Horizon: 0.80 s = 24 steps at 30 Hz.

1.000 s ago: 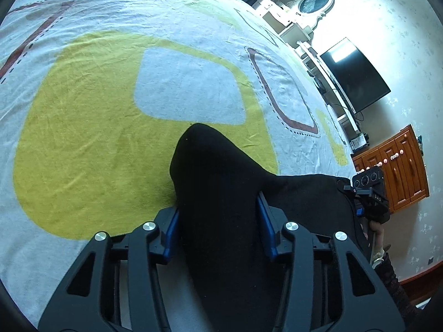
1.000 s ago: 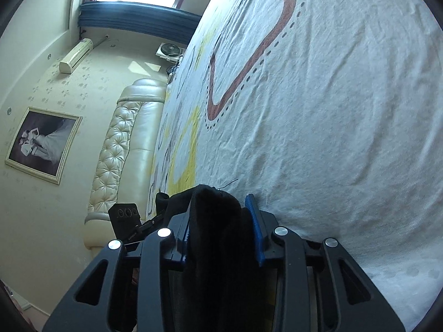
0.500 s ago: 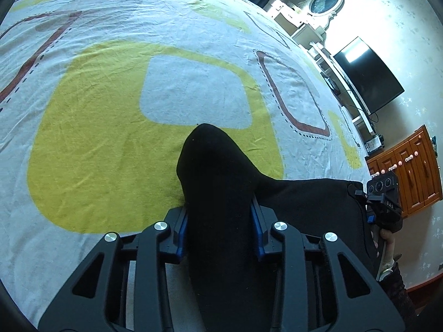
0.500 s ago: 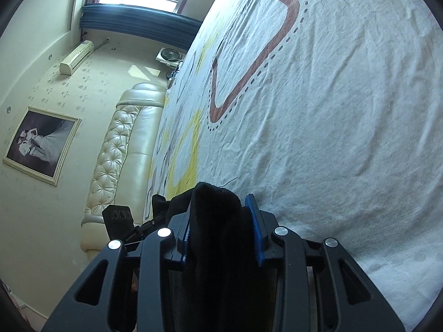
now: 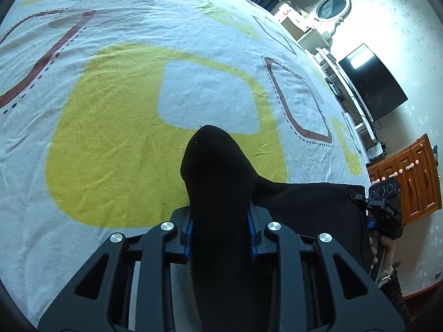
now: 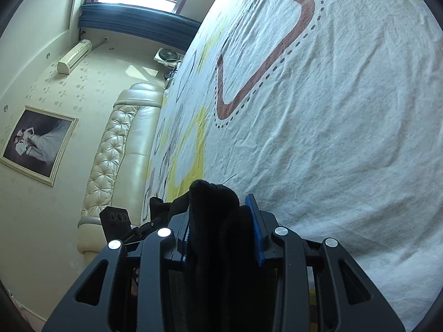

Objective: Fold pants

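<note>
Black pants hang between both grippers above a bed sheet printed with yellow and brown shapes. My left gripper is shut on a bunched fold of the pants, which pokes forward past the blue pads. The cloth stretches right to my right gripper, seen at the far right of the left wrist view. In the right wrist view my right gripper is shut on a thick black fold. The left gripper shows at its lower left.
The bed sheet fills most of both views. A padded cream headboard and a framed photo lie left in the right wrist view. A television, a white dresser and a wooden cabinet stand beyond the bed's far side.
The left gripper's jaws have closed tighter on the black fold and it has shifted slightly over the sheet. The right gripper keeps its hold, with little movement.
</note>
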Motion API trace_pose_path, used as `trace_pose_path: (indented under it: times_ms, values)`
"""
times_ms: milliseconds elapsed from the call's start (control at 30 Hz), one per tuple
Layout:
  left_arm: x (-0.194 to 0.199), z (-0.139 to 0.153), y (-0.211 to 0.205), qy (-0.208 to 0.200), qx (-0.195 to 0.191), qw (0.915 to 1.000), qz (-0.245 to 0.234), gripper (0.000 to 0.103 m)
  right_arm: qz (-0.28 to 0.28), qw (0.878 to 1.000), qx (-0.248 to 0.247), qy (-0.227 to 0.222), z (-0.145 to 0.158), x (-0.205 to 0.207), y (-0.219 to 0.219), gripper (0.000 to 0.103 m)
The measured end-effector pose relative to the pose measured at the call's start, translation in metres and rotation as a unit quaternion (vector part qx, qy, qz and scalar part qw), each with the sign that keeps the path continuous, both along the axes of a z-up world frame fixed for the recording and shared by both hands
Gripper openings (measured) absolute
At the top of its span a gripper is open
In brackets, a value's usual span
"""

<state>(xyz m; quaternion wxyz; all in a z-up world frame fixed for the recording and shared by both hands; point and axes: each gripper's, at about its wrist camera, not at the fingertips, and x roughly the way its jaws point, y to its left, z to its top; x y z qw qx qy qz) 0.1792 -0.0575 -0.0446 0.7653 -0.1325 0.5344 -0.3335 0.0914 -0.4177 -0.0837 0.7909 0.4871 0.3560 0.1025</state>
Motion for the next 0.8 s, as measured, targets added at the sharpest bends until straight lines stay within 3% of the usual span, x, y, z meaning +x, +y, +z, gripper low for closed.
trace_pose_path:
  times_ms: [800]
  values:
    - [0.062, -0.002, 0.108, 0.007, 0.016, 0.9979, 0.062, 0.028, 0.055, 0.998, 0.03, 0.0, -0.015, 0.086, 0.08, 0.034]
